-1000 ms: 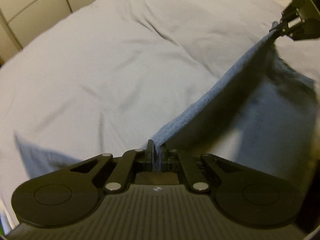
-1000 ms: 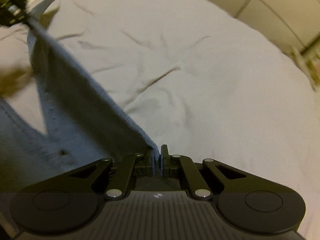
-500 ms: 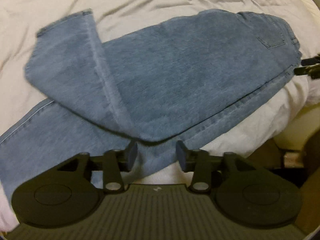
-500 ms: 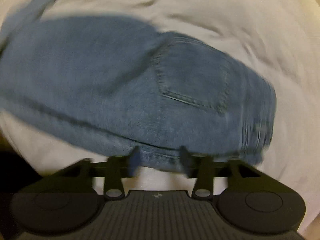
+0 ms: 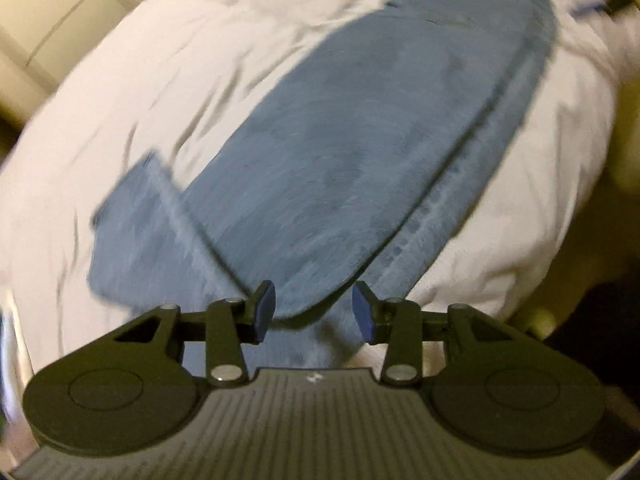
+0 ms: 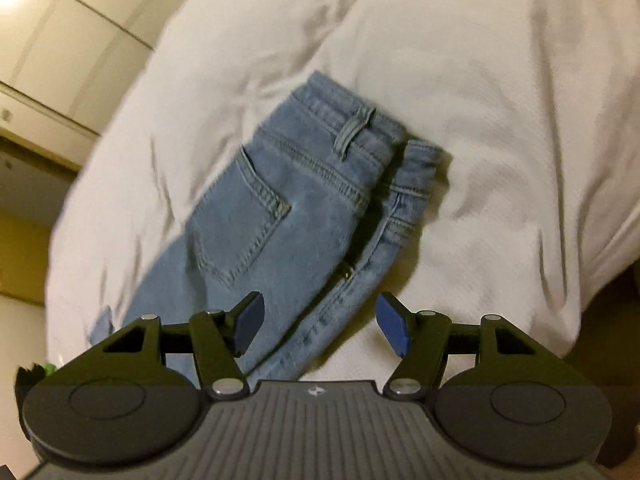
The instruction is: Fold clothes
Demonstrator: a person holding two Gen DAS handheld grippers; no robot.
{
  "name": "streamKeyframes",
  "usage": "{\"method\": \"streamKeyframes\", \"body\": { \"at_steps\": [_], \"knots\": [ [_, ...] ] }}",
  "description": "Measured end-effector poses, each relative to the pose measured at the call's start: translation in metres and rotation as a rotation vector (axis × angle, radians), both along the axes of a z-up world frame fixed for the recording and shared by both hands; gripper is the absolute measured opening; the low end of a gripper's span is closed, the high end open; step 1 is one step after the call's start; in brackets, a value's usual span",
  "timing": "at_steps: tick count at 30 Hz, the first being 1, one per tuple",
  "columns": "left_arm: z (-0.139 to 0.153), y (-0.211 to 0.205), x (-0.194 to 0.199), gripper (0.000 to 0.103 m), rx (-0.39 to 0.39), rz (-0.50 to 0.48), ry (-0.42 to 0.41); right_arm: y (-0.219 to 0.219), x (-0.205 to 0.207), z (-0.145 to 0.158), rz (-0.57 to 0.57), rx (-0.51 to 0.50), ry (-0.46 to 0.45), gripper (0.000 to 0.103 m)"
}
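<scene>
A pair of blue jeans (image 5: 360, 152) lies folded lengthwise on a white duvet (image 5: 168, 80). In the left wrist view the legs run away from me, one layer over another, with a cuff end (image 5: 132, 216) sticking out left. My left gripper (image 5: 314, 308) is open and empty just above the near fold. In the right wrist view I see the jeans' waist end (image 6: 304, 200) with a back pocket and belt loop. My right gripper (image 6: 320, 324) is open and empty above the near edge of the jeans.
The duvet (image 6: 500, 100) covers a bed that drops off at the right (image 5: 592, 208) and near edges. Pale cabinet panels (image 6: 52, 48) stand beyond the bed at the left. The left wrist view is motion-blurred.
A second ago both grippers were shut on the jeans' edge, holding it up. They laid it down, let go and opened, and have since pulled back and turned.
</scene>
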State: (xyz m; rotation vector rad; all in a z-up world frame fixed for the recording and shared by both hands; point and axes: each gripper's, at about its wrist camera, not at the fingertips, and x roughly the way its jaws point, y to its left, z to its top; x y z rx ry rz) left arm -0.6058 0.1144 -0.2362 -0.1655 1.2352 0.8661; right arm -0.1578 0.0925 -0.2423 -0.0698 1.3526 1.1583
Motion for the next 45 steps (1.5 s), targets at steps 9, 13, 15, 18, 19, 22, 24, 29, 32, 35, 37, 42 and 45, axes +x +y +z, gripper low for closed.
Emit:
{"method": "streamKeyframes", "body": {
  "at_steps": [9,13,15,18,19,22,24,29,32,35,37,42,45],
  "knots": [
    [-0.071,-0.029,-0.015,0.039,0.262,-0.401,0.100,-0.022,-0.003,-0.048,-0.112,0.274,0.010,0.064],
    [-0.091,-0.044,-0.023,0.038,0.383,-0.535,0.129,-0.026,0.009,-0.062,-0.160,0.364,0.082,0.063],
    [-0.097,-0.048,-0.026,0.037,0.420,-0.573,0.137,-0.024,0.017,-0.064,-0.177,0.376,0.092,0.060],
    [-0.102,-0.052,-0.029,0.037,0.453,-0.608,0.145,-0.015,0.029,-0.066,-0.197,0.364,0.097,0.056],
    [-0.103,-0.052,-0.029,0.035,0.454,-0.617,0.149,-0.011,0.033,-0.066,-0.218,0.354,0.101,0.055],
    [-0.107,-0.051,-0.031,0.035,0.454,-0.660,0.168,0.006,0.041,-0.072,-0.242,0.310,0.144,0.053],
    [-0.110,-0.050,-0.032,0.031,0.455,-0.704,0.192,0.021,0.044,-0.076,-0.243,0.269,0.149,0.045],
    [-0.108,-0.054,-0.037,0.000,0.448,-0.749,0.228,0.030,0.029,-0.059,-0.225,0.227,-0.019,0.015],
    [-0.092,-0.060,-0.043,0.000,0.484,-0.706,0.180,0.018,0.019,-0.033,-0.216,0.292,-0.072,0.011],
    [-0.074,-0.069,-0.047,0.000,0.518,-0.644,0.135,-0.002,0.014,-0.012,-0.223,0.337,-0.092,0.010],
    [-0.068,-0.076,-0.048,0.000,0.526,-0.613,0.110,-0.014,0.016,-0.010,-0.232,0.344,-0.078,0.010],
    [-0.090,-0.088,-0.042,0.000,0.477,-0.584,0.110,-0.031,0.025,-0.033,-0.257,0.293,-0.065,0.010],
    [-0.107,-0.096,-0.039,0.000,0.451,-0.561,0.117,-0.030,0.025,-0.051,-0.260,0.269,-0.101,0.010]
  ]
}}
